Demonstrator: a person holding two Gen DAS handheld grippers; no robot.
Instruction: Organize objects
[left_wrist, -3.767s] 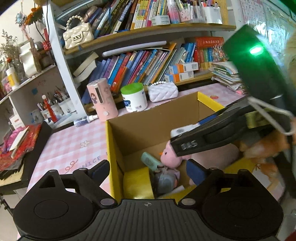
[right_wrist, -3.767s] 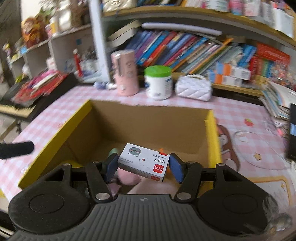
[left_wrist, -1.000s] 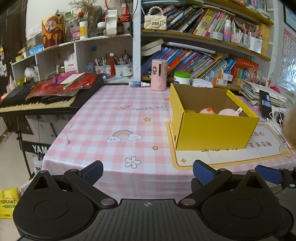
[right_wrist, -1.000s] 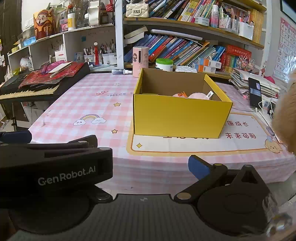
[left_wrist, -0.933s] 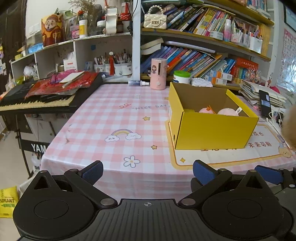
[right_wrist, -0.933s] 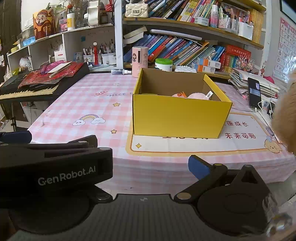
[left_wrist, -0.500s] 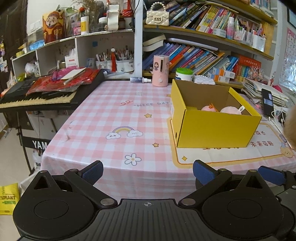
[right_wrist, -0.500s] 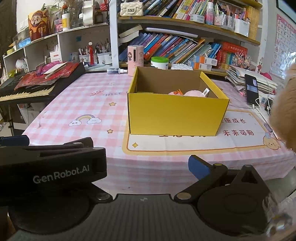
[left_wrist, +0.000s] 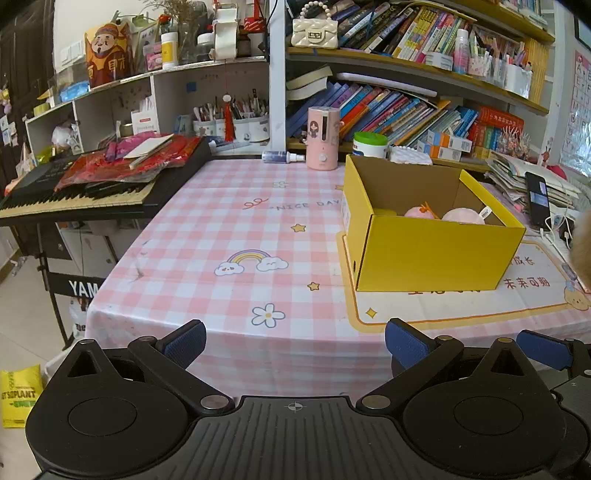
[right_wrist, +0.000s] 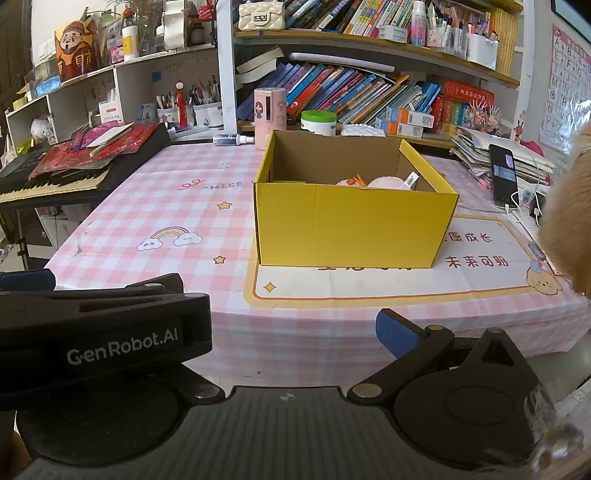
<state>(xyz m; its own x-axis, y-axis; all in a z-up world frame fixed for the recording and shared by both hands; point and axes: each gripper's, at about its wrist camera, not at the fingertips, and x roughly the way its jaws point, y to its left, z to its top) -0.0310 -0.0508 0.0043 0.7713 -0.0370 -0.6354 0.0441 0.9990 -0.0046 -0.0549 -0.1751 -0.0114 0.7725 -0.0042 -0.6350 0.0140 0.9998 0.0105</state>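
Observation:
A yellow cardboard box (left_wrist: 436, 254) stands on the pink checked table (left_wrist: 236, 236), also in the right wrist view (right_wrist: 351, 225). Pink plush toys (left_wrist: 443, 214) show over its rim (right_wrist: 384, 182); the other contents are hidden. My left gripper (left_wrist: 295, 341) is open and empty, held back off the table's front edge. My right gripper (right_wrist: 284, 328) is open and empty, also back from the edge; its left finger is hidden behind the left gripper's body (right_wrist: 103, 332).
A black keyboard (left_wrist: 92, 192) with red papers sits at the table's left. A pink dispenser (left_wrist: 323, 138), a green-lidded jar (left_wrist: 369, 144) and a spray bottle (left_wrist: 282, 157) stand behind the box, before bookshelves. A phone (left_wrist: 537, 199) and cables lie right.
Since 3.8 s ago both grippers pulled out of the box and back past the table edge; the right let go of the small white carton. In the last second they moved little.

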